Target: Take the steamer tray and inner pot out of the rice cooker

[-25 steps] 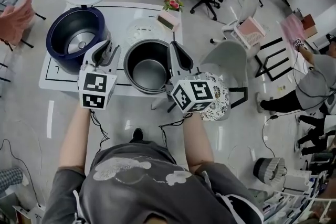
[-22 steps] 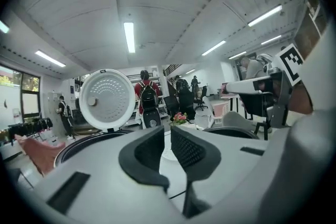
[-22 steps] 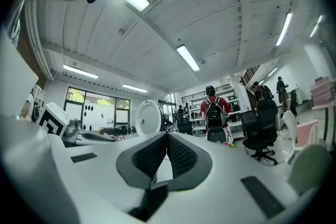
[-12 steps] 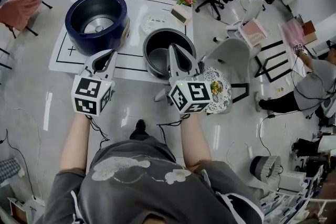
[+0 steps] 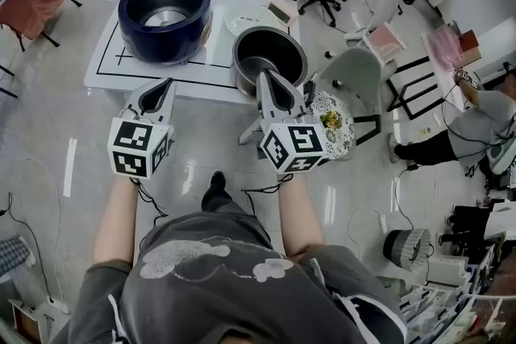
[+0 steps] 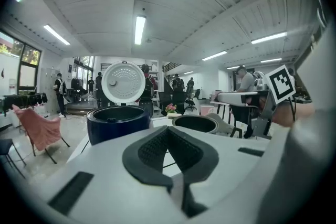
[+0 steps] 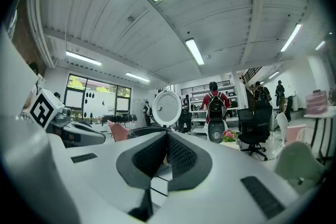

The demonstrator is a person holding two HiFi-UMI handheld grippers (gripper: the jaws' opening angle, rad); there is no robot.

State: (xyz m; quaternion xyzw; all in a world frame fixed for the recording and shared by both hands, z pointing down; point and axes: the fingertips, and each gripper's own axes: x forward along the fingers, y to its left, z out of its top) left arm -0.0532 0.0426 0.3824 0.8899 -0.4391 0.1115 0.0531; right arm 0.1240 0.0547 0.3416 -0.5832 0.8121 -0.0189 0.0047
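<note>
The task was judged complete: the rice cooker (image 5: 165,16) was seen empty, the inner pot (image 5: 270,52) set beside it on the table (image 5: 113,64), and the steamer tray (image 5: 248,18) laid just behind the pot. One of each was counted. Both claws, the left gripper (image 5: 164,86) and the right gripper (image 5: 266,78), were clenched on nothing, short of the table. No further lift seemed called for.

Left gripper (image 6: 168,129) jaws together, empty. Navy rice cooker (image 6: 116,122) at 10 o'clock, lid (image 6: 123,83) raised; inner pot (image 6: 195,123) at 1 o'clock.
</note>
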